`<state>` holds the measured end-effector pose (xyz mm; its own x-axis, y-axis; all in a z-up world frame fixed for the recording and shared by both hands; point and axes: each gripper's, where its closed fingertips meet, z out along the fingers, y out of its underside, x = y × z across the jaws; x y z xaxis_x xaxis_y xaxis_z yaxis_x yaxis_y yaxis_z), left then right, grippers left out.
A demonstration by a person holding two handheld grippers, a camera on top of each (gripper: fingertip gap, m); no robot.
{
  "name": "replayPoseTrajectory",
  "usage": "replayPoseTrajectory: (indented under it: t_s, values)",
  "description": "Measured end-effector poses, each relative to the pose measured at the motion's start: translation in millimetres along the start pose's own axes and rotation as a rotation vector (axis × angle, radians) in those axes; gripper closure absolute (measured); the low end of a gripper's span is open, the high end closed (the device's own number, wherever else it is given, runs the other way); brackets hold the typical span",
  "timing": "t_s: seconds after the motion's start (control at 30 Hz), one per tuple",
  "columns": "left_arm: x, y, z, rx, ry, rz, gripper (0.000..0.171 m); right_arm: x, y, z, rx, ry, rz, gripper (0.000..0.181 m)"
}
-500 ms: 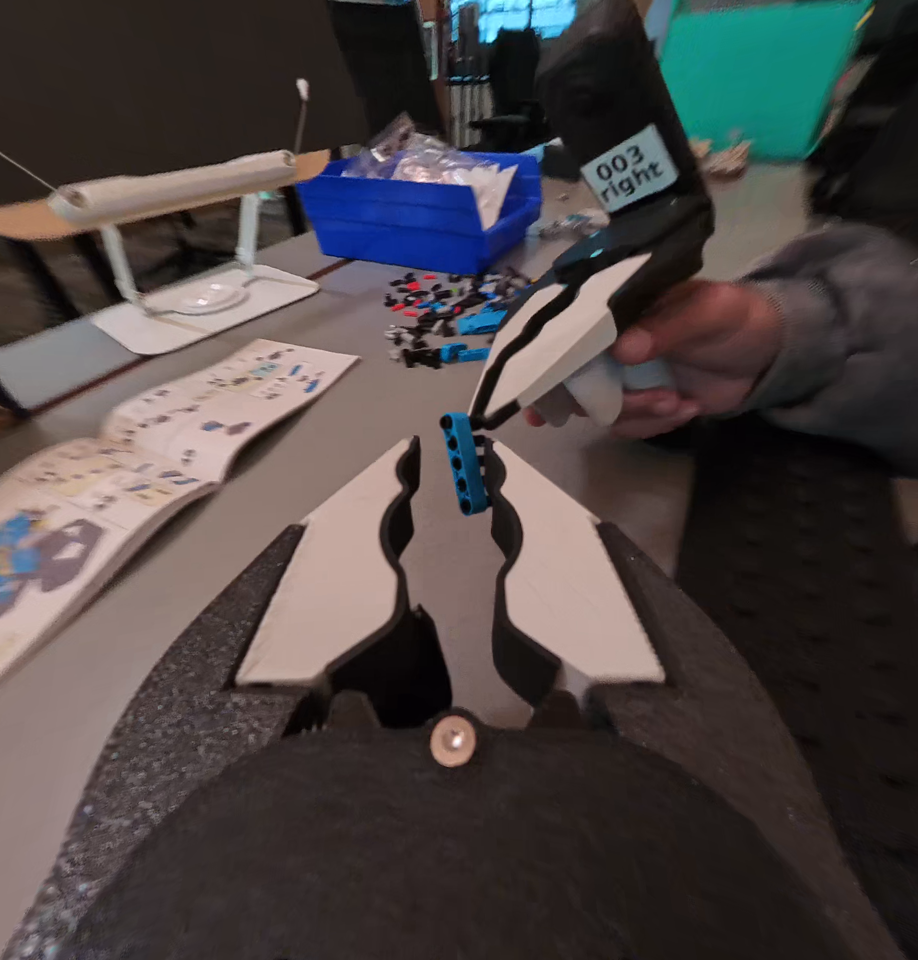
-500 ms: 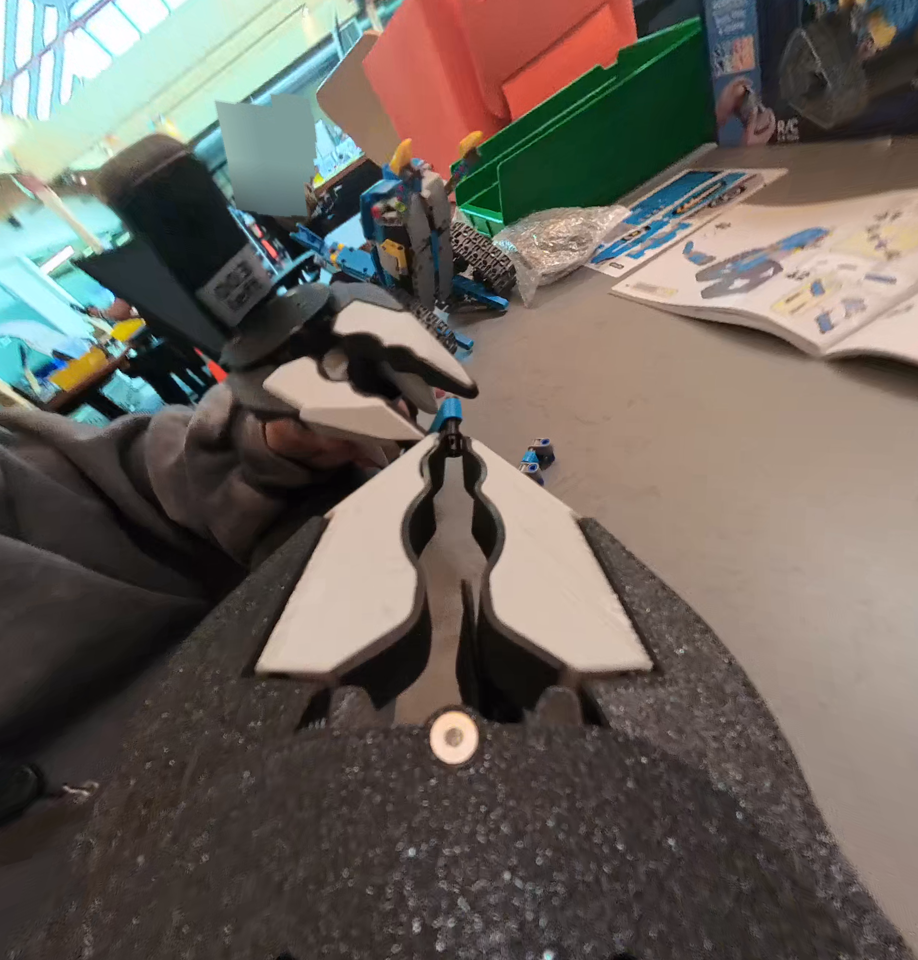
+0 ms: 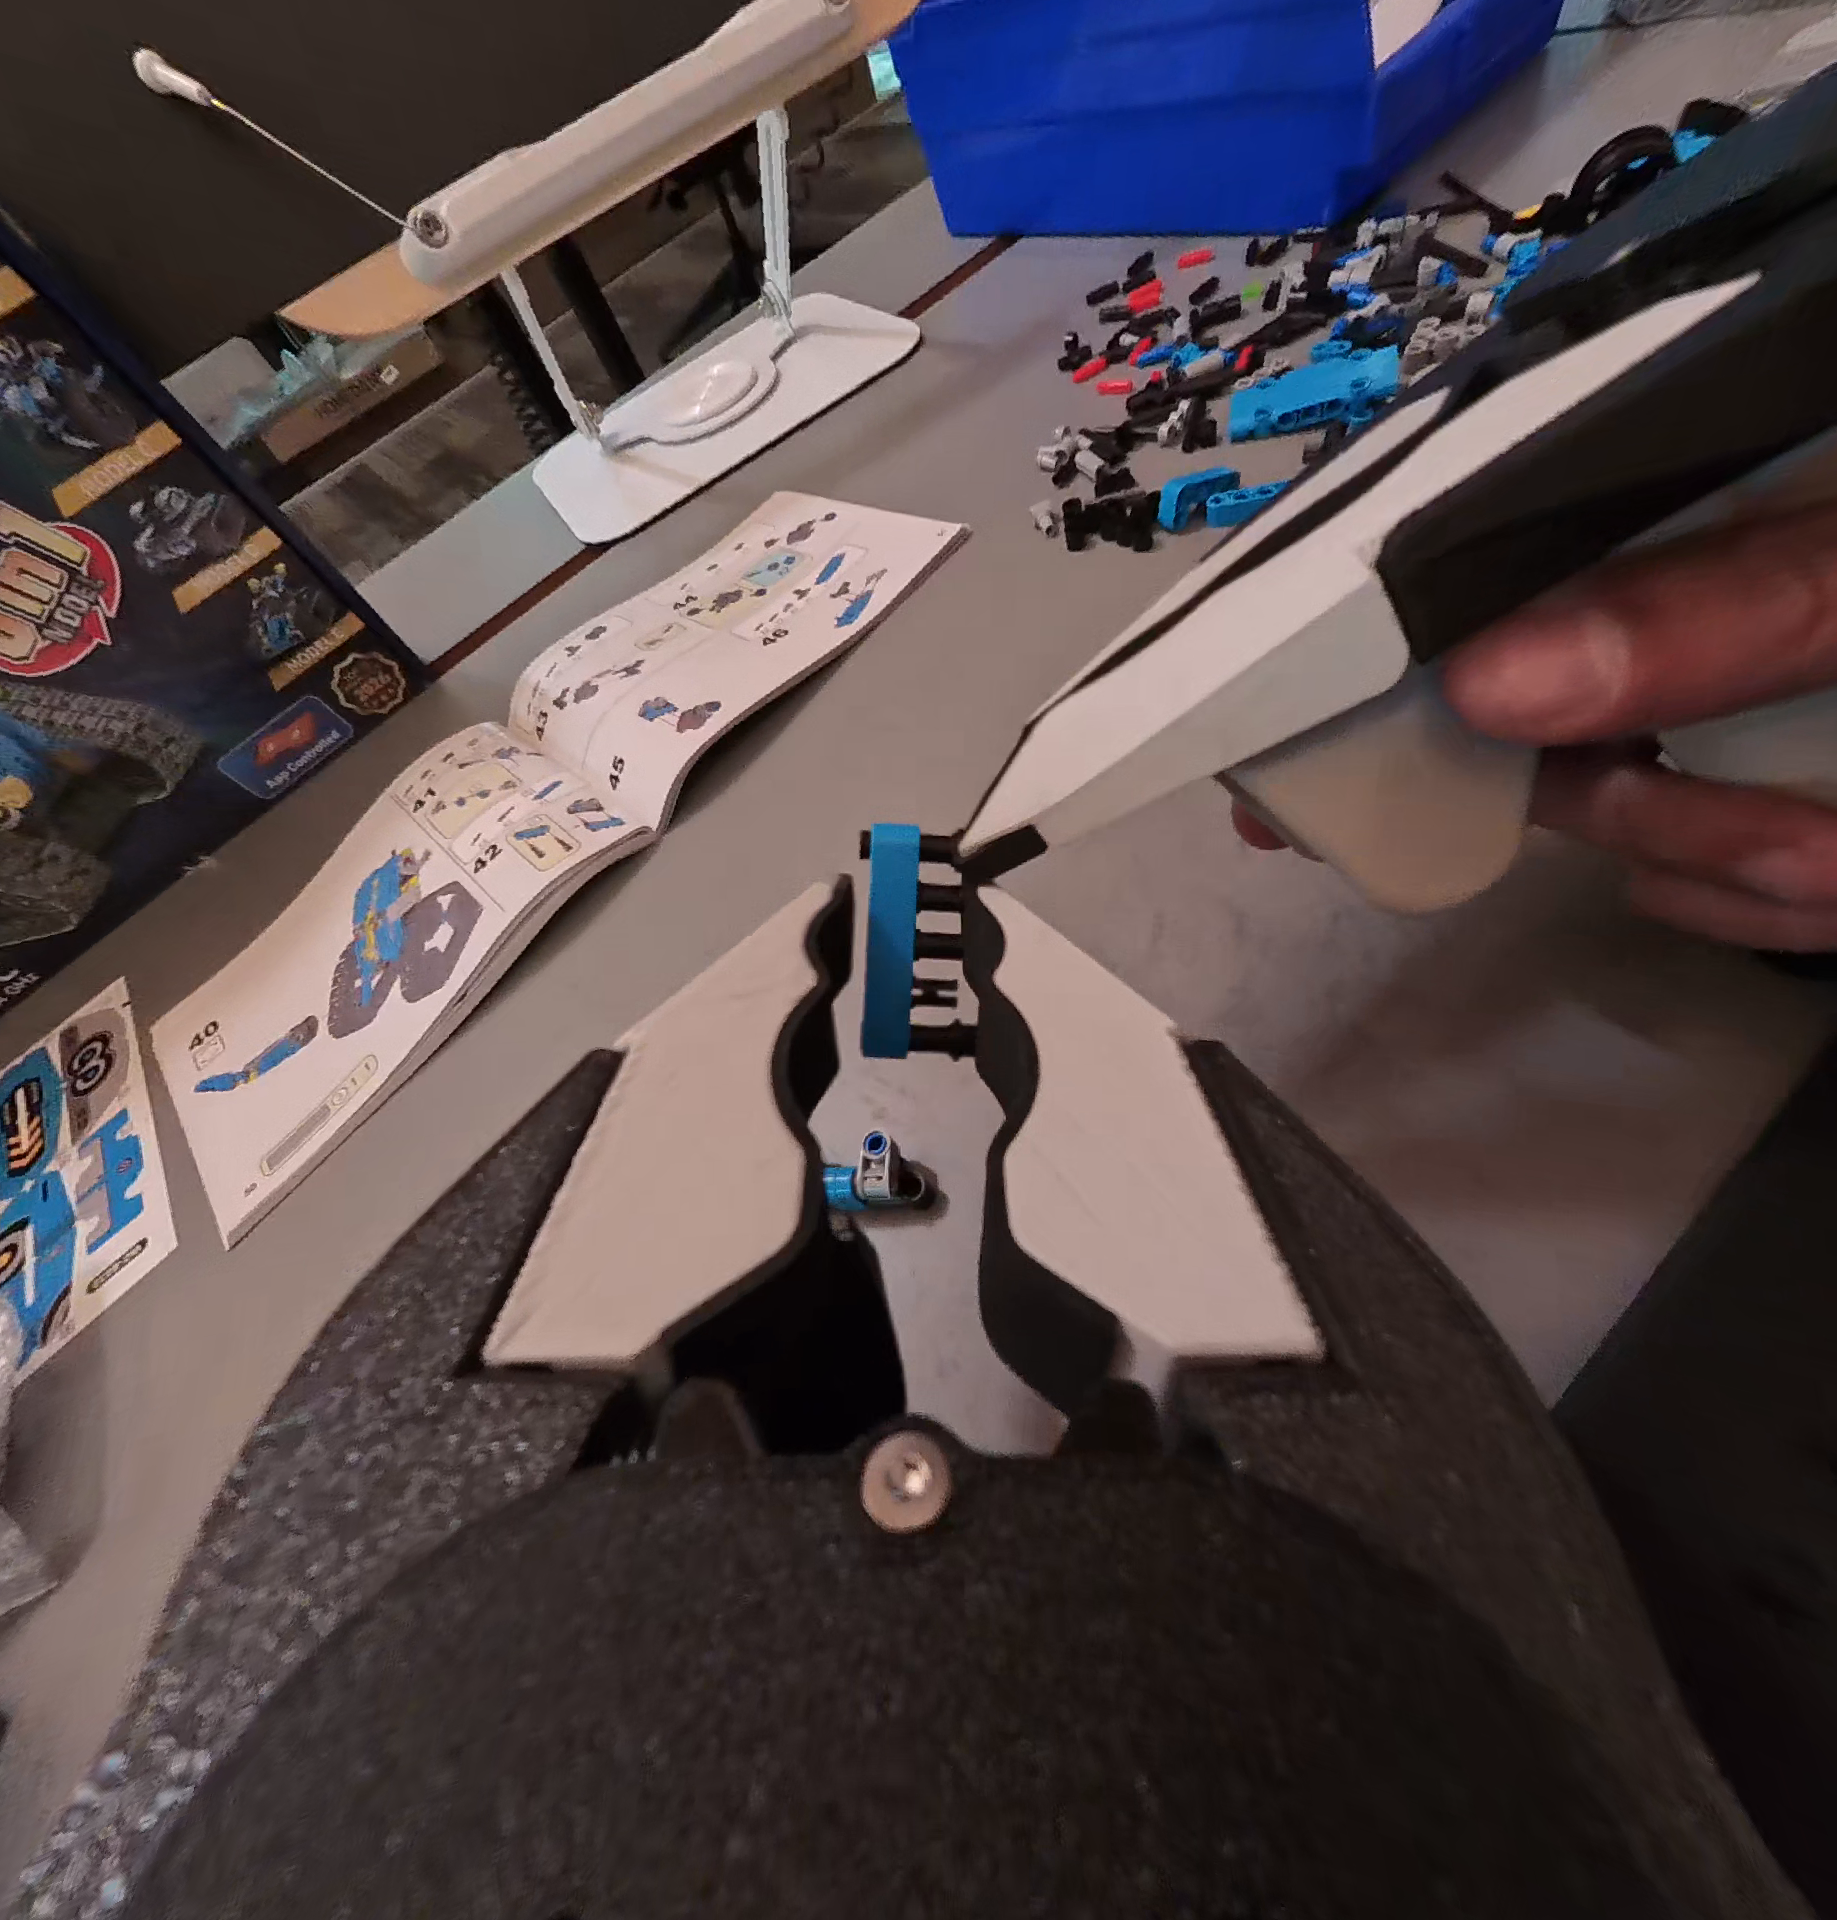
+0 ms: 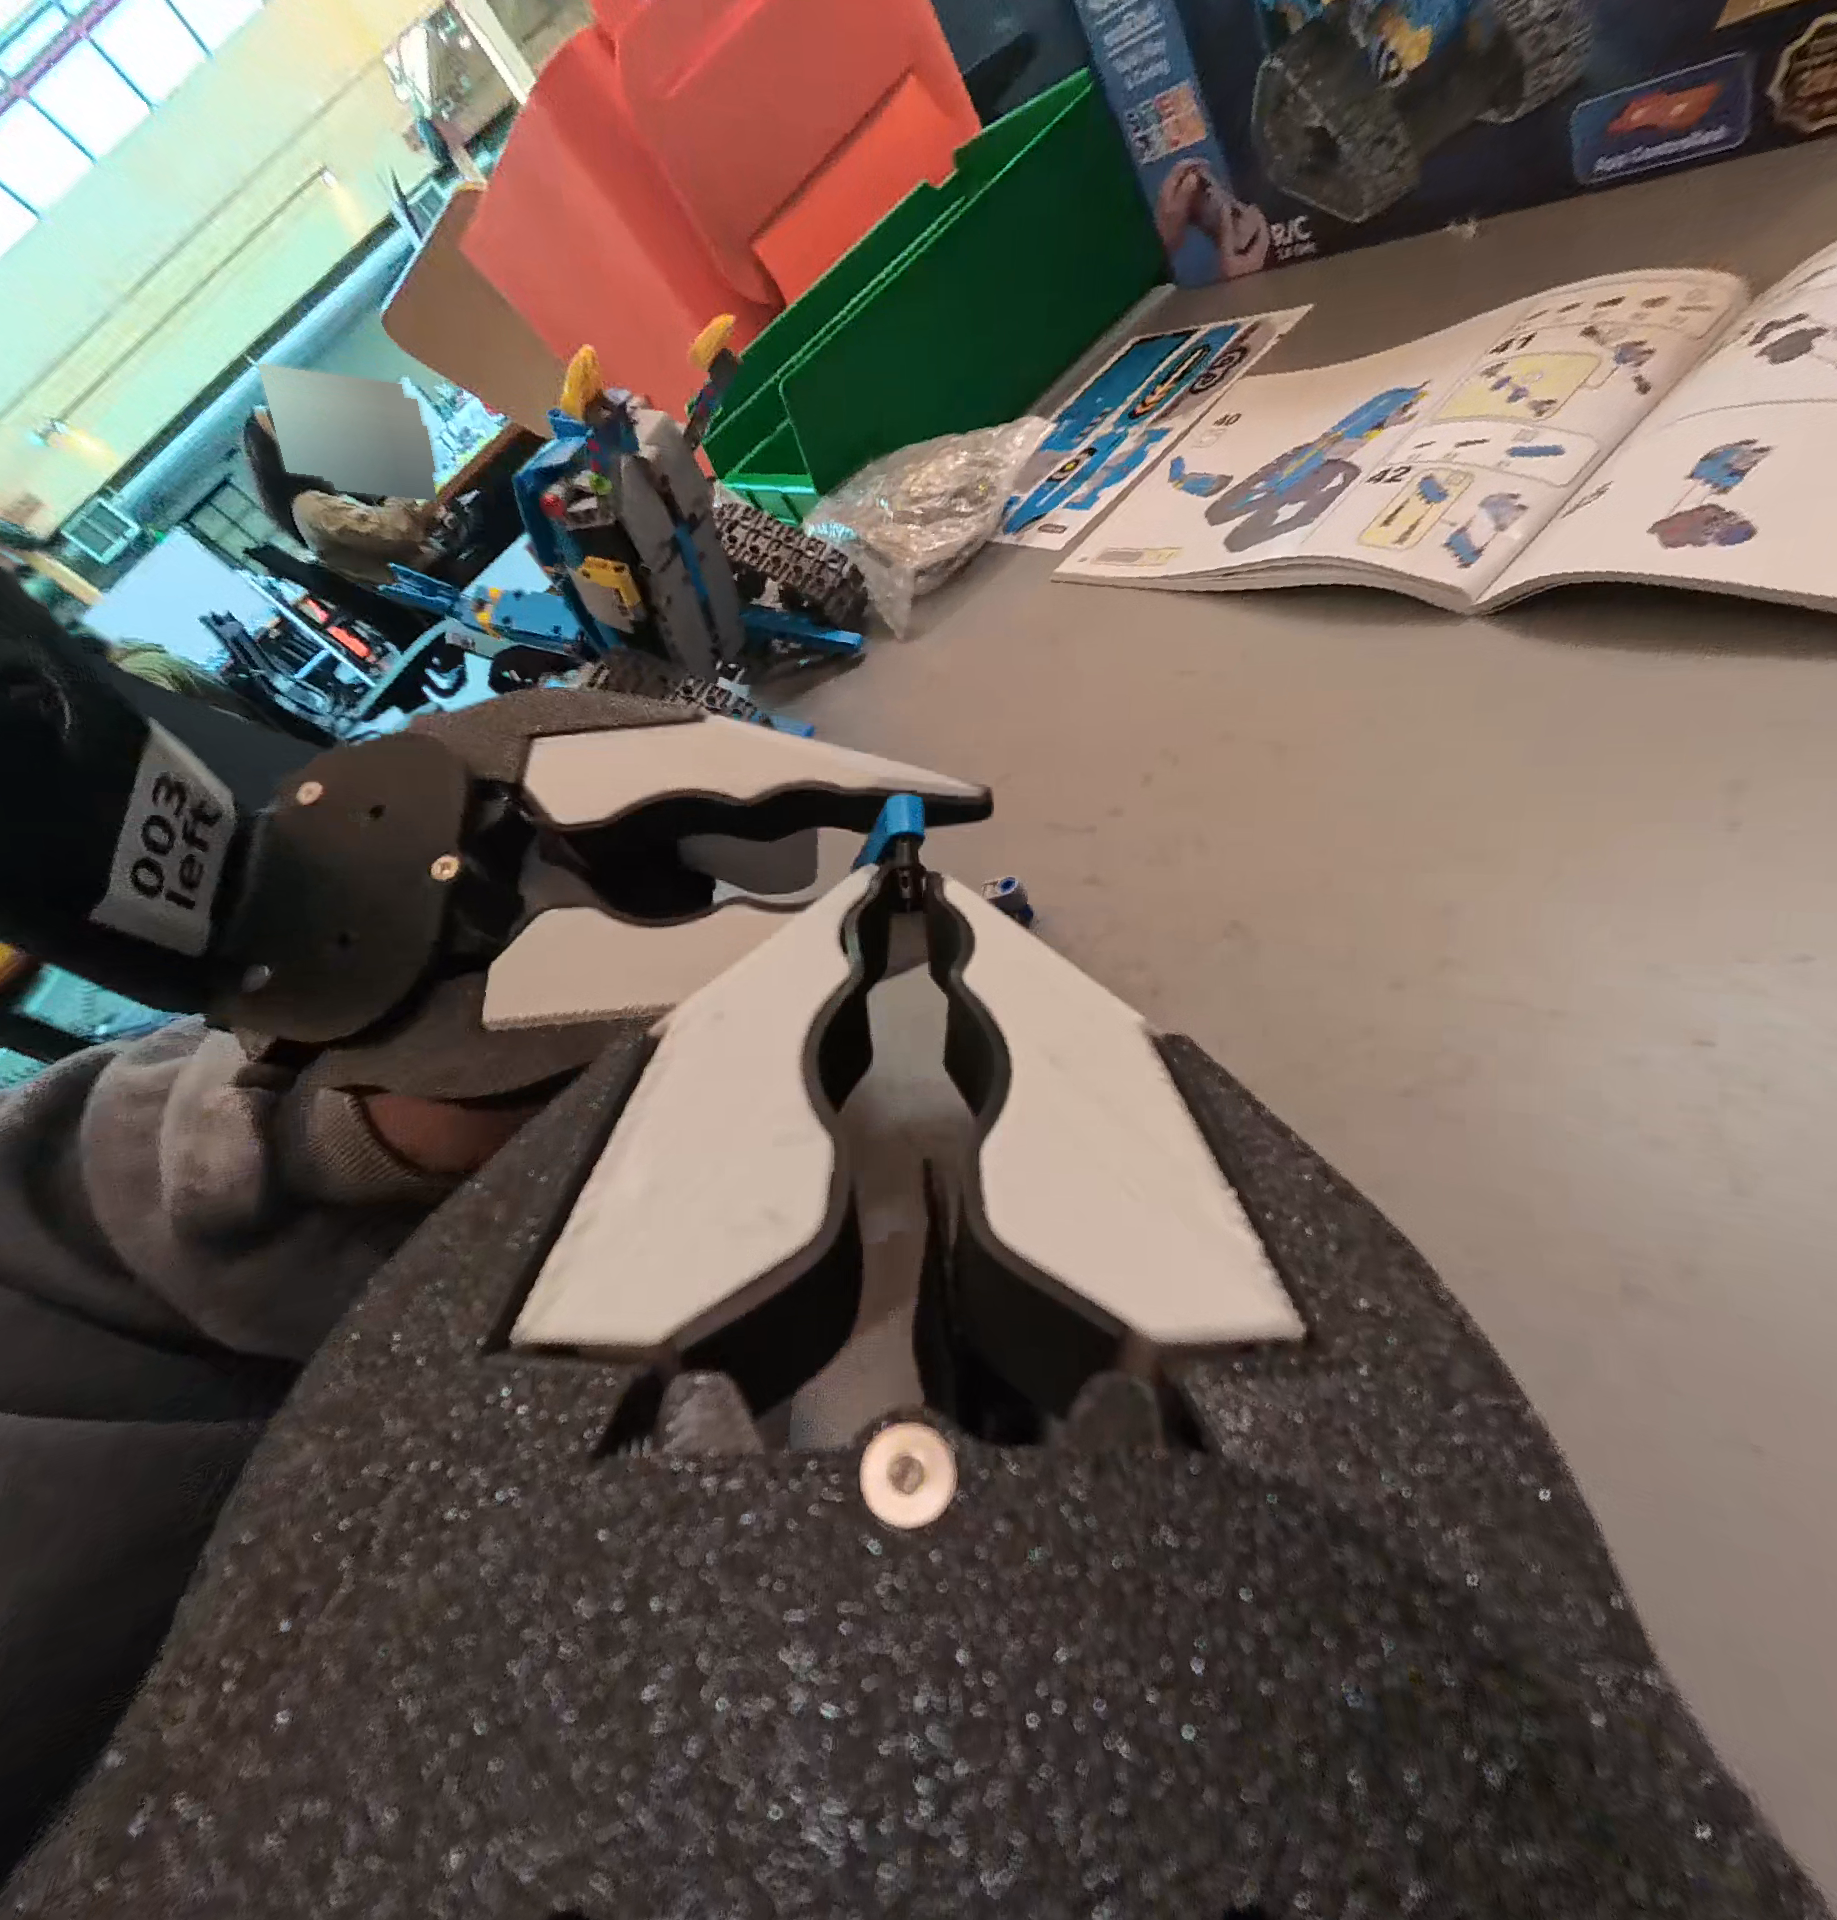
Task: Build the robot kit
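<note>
Blue is the beam (image 3: 890, 940) caught upright between the tips of the left claw (image 3: 906, 940), which is narrowed onto it; black pins (image 3: 940, 920) stick out of the beam's right face. From the right, the right claw (image 3: 997, 847) comes in with its tips pressed together on the top pin. A hand (image 3: 1683, 717) grips its handle. On the grey table (image 3: 768, 748) below the beam lies a small blue-and-grey connector (image 3: 870, 1174). Left of the claws an open booklet (image 3: 540, 831) lies flat with a sticker sheet (image 3: 52, 1164) beside it; far right is a scatter of loose parts (image 3: 1257, 364) before a blue bin (image 3: 1153, 114).

From the right wrist view, the right claw (image 4: 901, 883) pinches a black pin (image 4: 901, 878) at its tips, touching the beam (image 4: 896, 826). The left claw (image 4: 919, 821) reaches in from the left, holding that beam. Farther off stand a half-built model (image 4: 633, 551), a green bin (image 4: 945, 312) and the booklet (image 4: 1465, 468).
</note>
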<state>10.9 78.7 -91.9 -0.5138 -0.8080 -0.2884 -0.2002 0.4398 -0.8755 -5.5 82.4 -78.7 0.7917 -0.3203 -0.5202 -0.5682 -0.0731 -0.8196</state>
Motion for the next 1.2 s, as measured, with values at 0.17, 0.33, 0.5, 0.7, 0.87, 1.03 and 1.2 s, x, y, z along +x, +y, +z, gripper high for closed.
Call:
replayPoseTrajectory:
  t_s: [0.17,0.33,0.5,0.7,0.87,1.03,1.2]
  values:
    - [1.2,1.9,1.2,-0.003,0.004,0.027,0.155,0.9,0.7,1.0,0.001,0.051,-0.058,0.176]
    - [7.2,-4.9,-2.1,0.066,0.114,0.015,0.156,-7.1,-3.4,-3.9,0.006,-0.070,-0.016,0.175]
    - [21.6,-1.7,-8.4,0.095,0.242,0.078,0.156,-24.5,-5.5,-23.4,-0.076,-0.269,-0.200,0.165]
    - [53.8,-7.5,-28.4,0.176,0.466,0.110,0.156,-26.4,15.1,-44.0,-0.149,-0.274,-0.693,0.151]
    - [61.0,6.5,-18.7,0.109,0.367,0.321,0.156,-26.1,33.6,-32.2,-0.281,-0.342,-0.504,0.162]
    - [48.7,10.5,-11.1,0.065,0.185,0.470,0.156,-15.5,30.4,-23.4,-0.290,-0.330,-0.248,0.173]
    - [32.6,10.9,-6.3,0.022,0.058,0.465,0.154,-9.0,22.3,-14.1,-0.246,-0.322,-0.021,0.175]
